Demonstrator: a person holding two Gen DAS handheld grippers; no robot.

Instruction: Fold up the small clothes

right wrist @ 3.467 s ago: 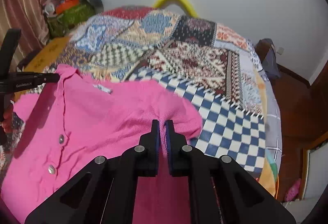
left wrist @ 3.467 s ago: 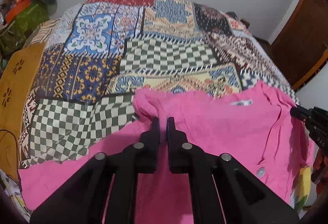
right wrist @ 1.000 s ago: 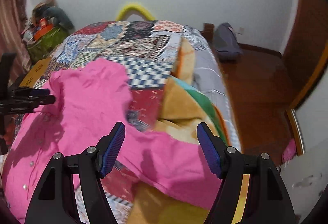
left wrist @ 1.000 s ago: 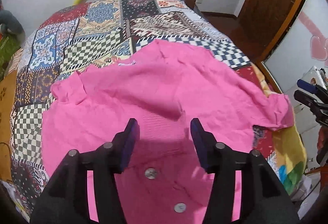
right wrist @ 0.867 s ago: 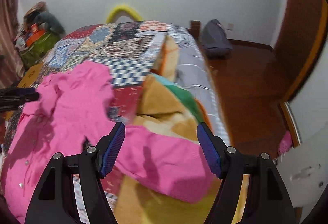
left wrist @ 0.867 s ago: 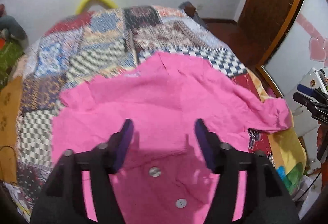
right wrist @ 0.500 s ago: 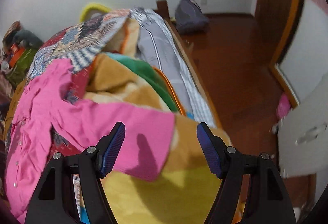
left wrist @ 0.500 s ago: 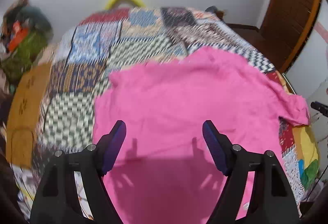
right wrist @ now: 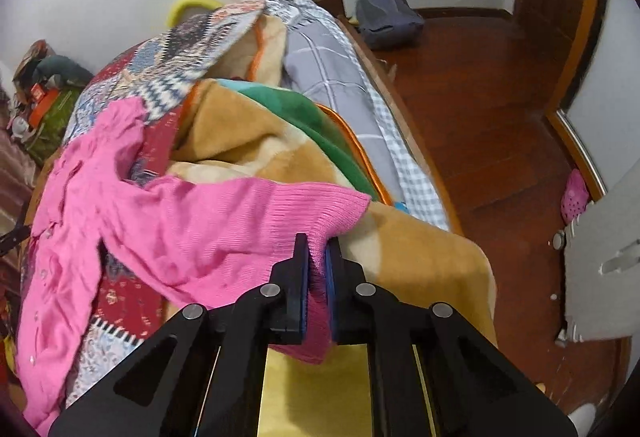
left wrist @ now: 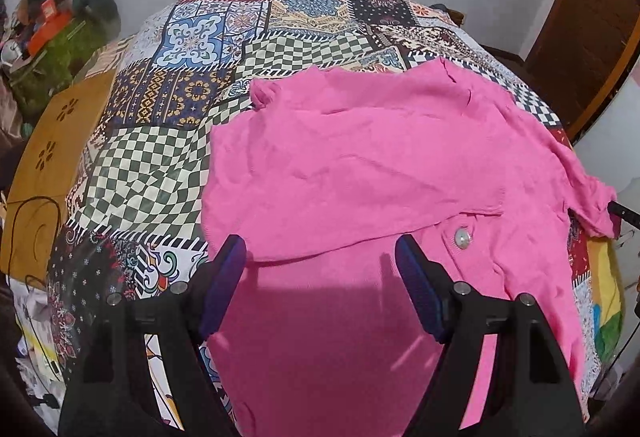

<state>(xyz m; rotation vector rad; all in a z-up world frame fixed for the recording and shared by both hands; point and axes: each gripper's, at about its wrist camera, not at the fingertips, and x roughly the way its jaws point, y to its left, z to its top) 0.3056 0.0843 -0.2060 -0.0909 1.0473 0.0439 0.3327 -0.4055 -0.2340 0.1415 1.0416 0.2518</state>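
Across the bed's patchwork quilt (left wrist: 168, 165) a pink cardigan (left wrist: 360, 165) is spread; its sleeve cuff (right wrist: 320, 213) is pinched by the right hand-held gripper (right wrist: 317, 269) at the bed's right edge, probably for folding inward, while the left hand-held gripper (left wrist: 320, 277) is held open above the hem.

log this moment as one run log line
left hand-held gripper: open above pink cardigan | right hand-held gripper: shut on sleeve cuff | surface: patchwork quilt

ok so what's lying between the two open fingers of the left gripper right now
In the left wrist view, the left gripper is open over the pink cardigan; only its pink fabric, folded edge included, shows between the fingers.
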